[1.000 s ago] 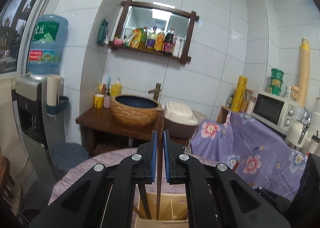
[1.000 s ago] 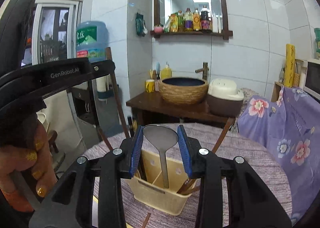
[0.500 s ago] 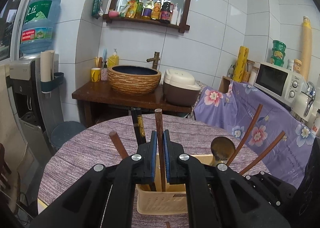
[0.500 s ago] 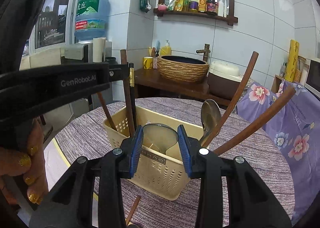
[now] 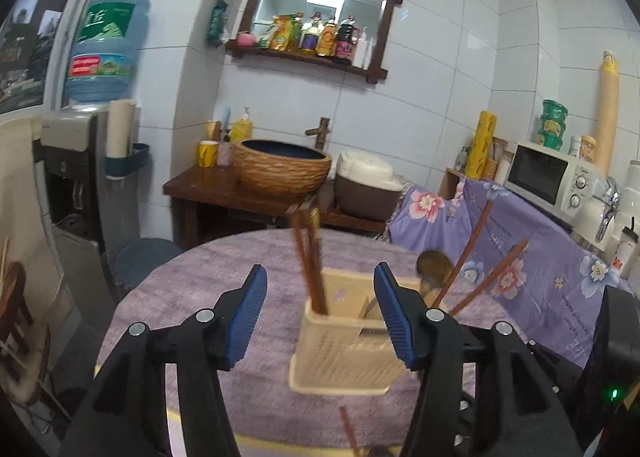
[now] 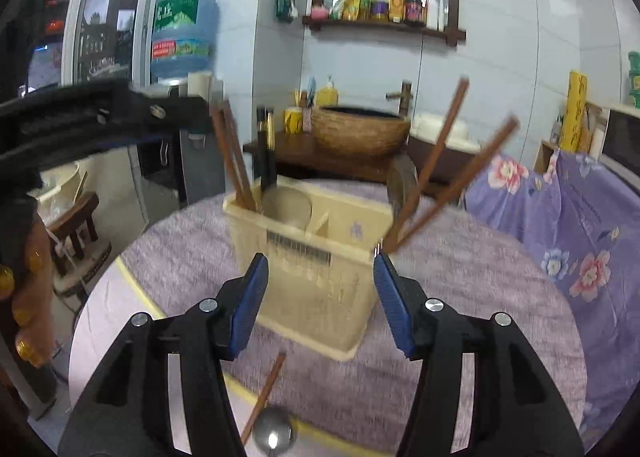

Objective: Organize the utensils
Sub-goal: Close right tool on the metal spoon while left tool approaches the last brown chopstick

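Both the left gripper (image 5: 320, 311) and right gripper (image 6: 320, 299) gape empty before the blurred utensil caddy (image 6: 316, 257).

white tiled walls (image 5: 440, 57), wood-framed mirror shelf (image 5: 316, 17), water dispenser (image 5: 80, 177), dark wooden washstand (image 5: 224, 193), floral purple cloth (image 5: 540, 257)

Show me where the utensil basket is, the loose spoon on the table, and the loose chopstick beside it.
utensil basket (image 6: 320, 281), right wrist view, front wall.
loose spoon (image 6: 273, 435), right wrist view, shiny bowl.
loose chopstick (image 6: 265, 395), right wrist view, mid-shaft.
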